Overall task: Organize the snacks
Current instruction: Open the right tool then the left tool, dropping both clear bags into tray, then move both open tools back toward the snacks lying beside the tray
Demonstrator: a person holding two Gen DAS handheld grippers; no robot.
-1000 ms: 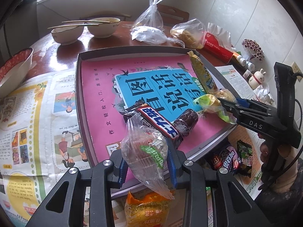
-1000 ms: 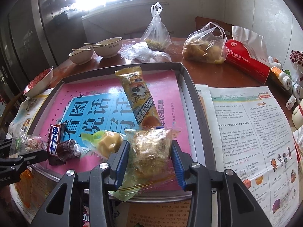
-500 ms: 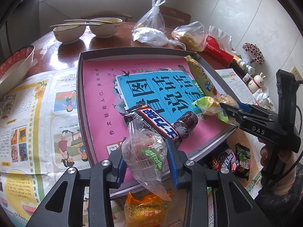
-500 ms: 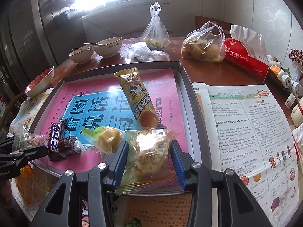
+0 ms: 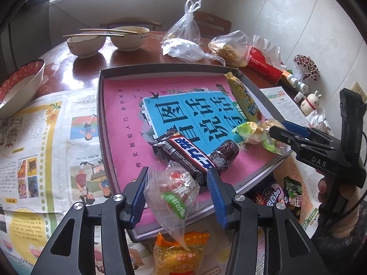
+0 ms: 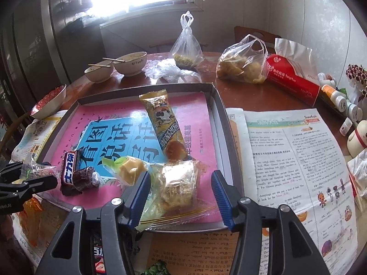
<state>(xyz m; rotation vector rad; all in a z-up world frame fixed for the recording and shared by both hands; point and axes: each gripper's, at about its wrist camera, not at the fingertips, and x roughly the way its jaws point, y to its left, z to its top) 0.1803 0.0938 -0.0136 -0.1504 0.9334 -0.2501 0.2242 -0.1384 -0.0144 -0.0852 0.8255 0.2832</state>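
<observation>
A grey tray [image 5: 160,72] lined with a pink book cover holds a Snickers bar [image 5: 188,153], a dark round snack [image 5: 226,152], a yellow-green wrapped snack [image 5: 250,130] and a long yellow packet [image 5: 243,96]. My left gripper [image 5: 177,171] is at the tray's near edge, its jaws opening. A clear packet with a green label [image 5: 174,194] lies between them, with a gap at the right pad. My right gripper [image 6: 180,173] is also opening. A gold-wrapped pastry [image 6: 179,183] lies on the tray [image 6: 220,105] between its pads, clear of both.
Newspaper sheets [image 5: 45,137] flank the tray. An orange packet [image 5: 179,252] and dark packets [image 5: 273,194] lie below its near edge. Two bowls with chopsticks [image 5: 128,37], plastic bags [image 5: 183,32], a red pack [image 6: 293,80], small bottles [image 6: 337,96] and a patterned bowl [image 5: 20,84] stand around.
Both grippers' jaws have spread apart and let go of their packets. The clear packet and the gold pastry now lie on the tray's near edge. Neither hand has shifted.
</observation>
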